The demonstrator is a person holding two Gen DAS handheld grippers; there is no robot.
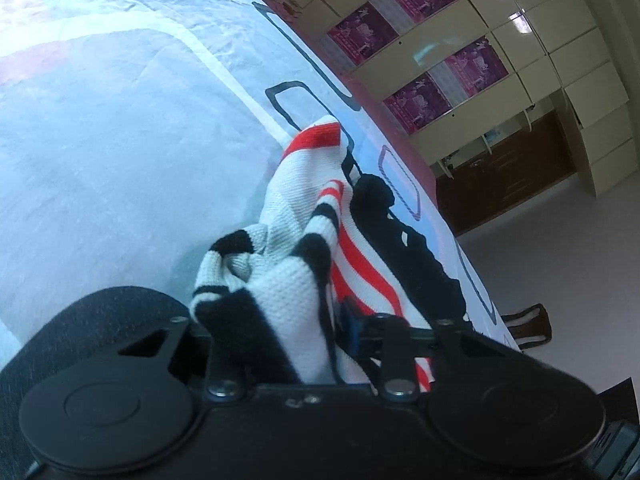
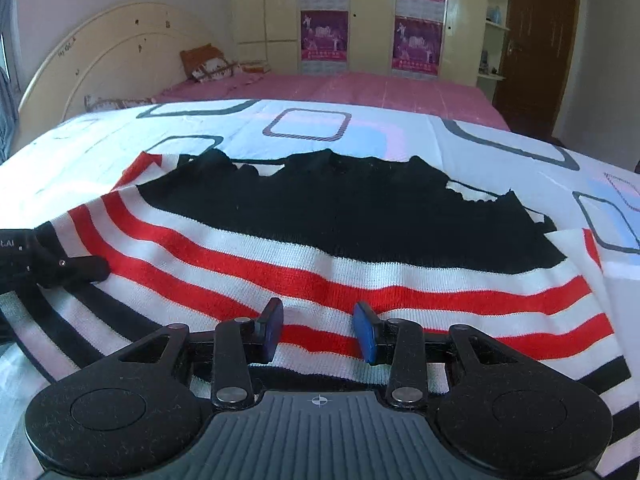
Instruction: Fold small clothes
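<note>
A knitted garment [image 2: 320, 280] with a black top band and red, white and black stripes lies spread on the bed. My left gripper [image 1: 288, 332] is shut on a bunched white-and-black corner of the garment [image 1: 296, 200], which rises in a fold from the sheet. One of the left gripper's fingers [image 2: 86, 269] shows at the garment's left edge in the right wrist view. My right gripper [image 2: 320, 332] hovers over the near striped hem. Its blue pads [image 2: 366, 338] stand apart and the cloth lies flat between them.
The bed carries a white sheet [image 2: 500, 140] printed with rounded squares over a pink cover [image 2: 360, 84]. A headboard [image 2: 100, 52] and pillow [image 2: 208, 64] are far left. A wardrobe with purple posters [image 2: 416, 44] and a brown door [image 2: 536, 40] stand behind.
</note>
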